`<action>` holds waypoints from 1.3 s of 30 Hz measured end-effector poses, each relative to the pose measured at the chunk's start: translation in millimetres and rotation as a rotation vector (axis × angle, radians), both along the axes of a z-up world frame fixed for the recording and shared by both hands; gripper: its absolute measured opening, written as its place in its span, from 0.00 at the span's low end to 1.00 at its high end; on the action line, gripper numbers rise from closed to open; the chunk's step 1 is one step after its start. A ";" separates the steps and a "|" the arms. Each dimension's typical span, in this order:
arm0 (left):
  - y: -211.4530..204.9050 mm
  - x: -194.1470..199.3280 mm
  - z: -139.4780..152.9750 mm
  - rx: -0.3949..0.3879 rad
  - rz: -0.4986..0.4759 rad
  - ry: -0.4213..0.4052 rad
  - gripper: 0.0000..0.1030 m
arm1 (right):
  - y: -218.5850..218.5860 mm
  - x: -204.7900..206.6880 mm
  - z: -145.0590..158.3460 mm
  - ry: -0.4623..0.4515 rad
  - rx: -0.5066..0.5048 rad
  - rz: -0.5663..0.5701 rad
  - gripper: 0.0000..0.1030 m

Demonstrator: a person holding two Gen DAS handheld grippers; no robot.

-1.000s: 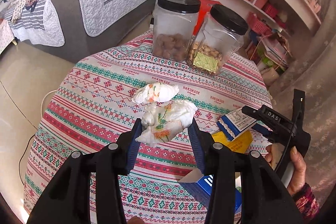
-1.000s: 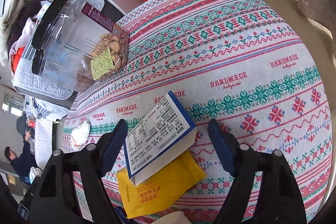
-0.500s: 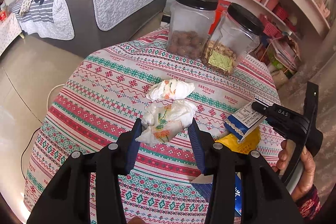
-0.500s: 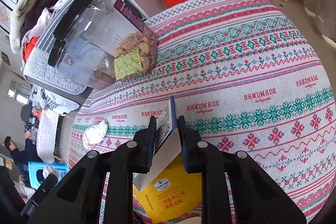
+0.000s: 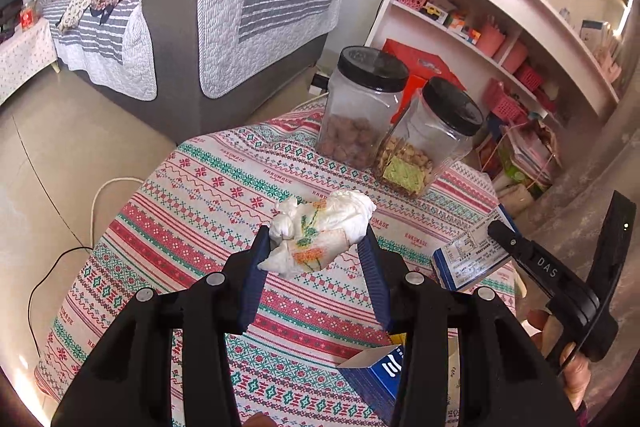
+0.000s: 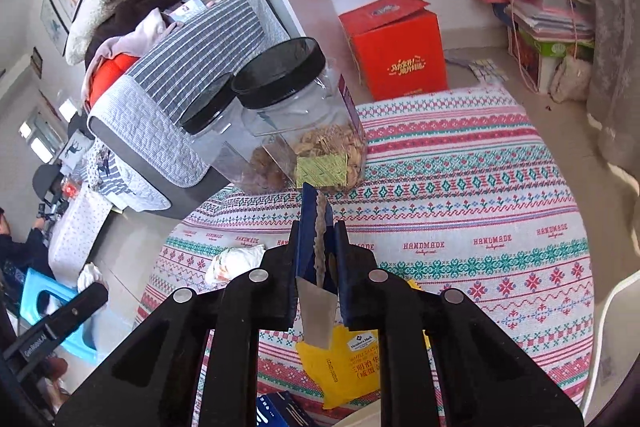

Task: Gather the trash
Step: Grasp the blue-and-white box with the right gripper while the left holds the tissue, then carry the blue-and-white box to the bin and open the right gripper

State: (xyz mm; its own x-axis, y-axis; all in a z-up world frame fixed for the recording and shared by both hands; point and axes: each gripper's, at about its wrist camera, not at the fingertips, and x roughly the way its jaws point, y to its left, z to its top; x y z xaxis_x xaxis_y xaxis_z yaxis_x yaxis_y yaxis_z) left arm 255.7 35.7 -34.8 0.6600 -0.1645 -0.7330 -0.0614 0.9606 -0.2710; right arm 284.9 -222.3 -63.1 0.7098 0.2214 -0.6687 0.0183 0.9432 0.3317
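Observation:
My left gripper (image 5: 315, 241) is shut on a crumpled white tissue (image 5: 324, 219) with a flower print, held above the patterned tablecloth (image 5: 208, 195). My right gripper (image 6: 319, 231) is shut on a flattened blue and white box (image 6: 316, 215), seen edge-on and lifted off the table. The left wrist view shows that box (image 5: 468, 255) at the right, pinched in the right gripper (image 5: 505, 233). A second crumpled tissue (image 6: 232, 261) lies on the cloth to the left. A yellow packet (image 6: 352, 359) lies flat under the raised box. Another blue box (image 5: 380, 371) lies near the front edge.
Two clear jars with black lids (image 5: 360, 107) (image 5: 436, 139) stand at the table's far side. Beyond it are a grey sofa (image 5: 192, 39), white shelves (image 5: 480, 19) and a red carton (image 6: 396, 47) on the floor. A blue stool (image 6: 40, 307) and a person (image 6: 12, 247) are far left.
The right gripper closed on the blue and white box and lifted it off the yellow packet, turning it on edge. The left gripper rose a little with the tissue.

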 end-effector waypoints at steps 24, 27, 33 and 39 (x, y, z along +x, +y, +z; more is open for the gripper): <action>-75.5 -36.8 45.6 0.056 -0.106 -0.161 0.43 | -35.7 -98.1 62.2 -0.180 -0.373 -0.129 0.15; -90.1 -39.2 46.0 0.060 -0.131 -0.164 0.43 | -47.1 -105.7 64.0 -0.181 -0.392 -0.156 0.15; -121.9 -44.1 45.4 0.064 -0.184 -0.168 0.43 | -82.0 -125.4 66.2 -0.172 -0.423 -0.225 0.15; -161.4 -47.0 44.6 0.058 -0.247 -0.166 0.43 | -124.8 -146.0 64.6 -0.145 -0.442 -0.307 0.15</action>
